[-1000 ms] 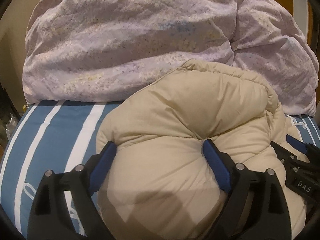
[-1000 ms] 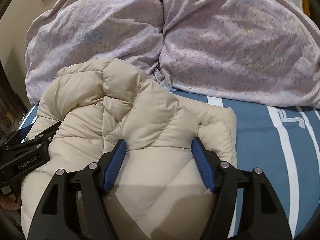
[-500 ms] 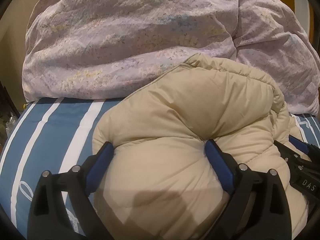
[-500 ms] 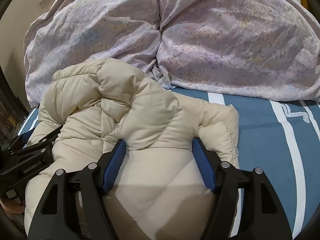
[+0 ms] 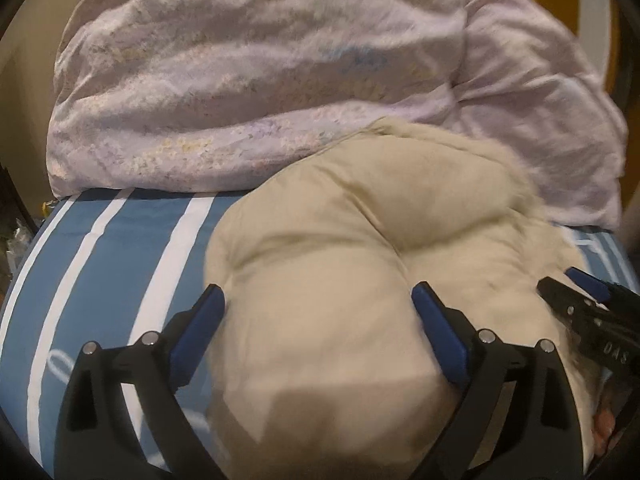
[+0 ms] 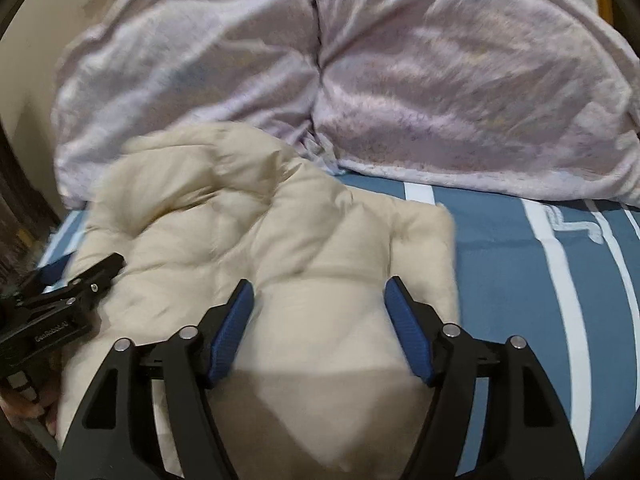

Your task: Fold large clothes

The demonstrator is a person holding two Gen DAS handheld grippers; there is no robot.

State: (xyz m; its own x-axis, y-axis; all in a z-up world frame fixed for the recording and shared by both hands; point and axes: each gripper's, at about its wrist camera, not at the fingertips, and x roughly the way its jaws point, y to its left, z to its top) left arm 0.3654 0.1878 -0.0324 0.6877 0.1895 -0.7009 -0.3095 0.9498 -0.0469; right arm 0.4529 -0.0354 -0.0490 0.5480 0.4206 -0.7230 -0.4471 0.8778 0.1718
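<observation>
Both pairs of blue-padded fingers pinch thick handfuls of the beige puffer jacket (image 5: 360, 248): the left gripper (image 5: 318, 312) clamps the bulge nearest its camera, and the right gripper (image 6: 320, 304) squeezes a fold on the jacket's other side. Each gripper appears at the edge of the other's view. Against the earlier frames, the padding has bunched higher beyond the left fingers, and both views have blurred, so the two hands appear to be lifting and carrying the near part forward together. The jacket lies on the blue striped bed (image 6: 520, 280), ahead of the fingers, its far edge against the lilac duvet (image 6: 440, 80). Judging by this, a fold is under way, not finished.
</observation>
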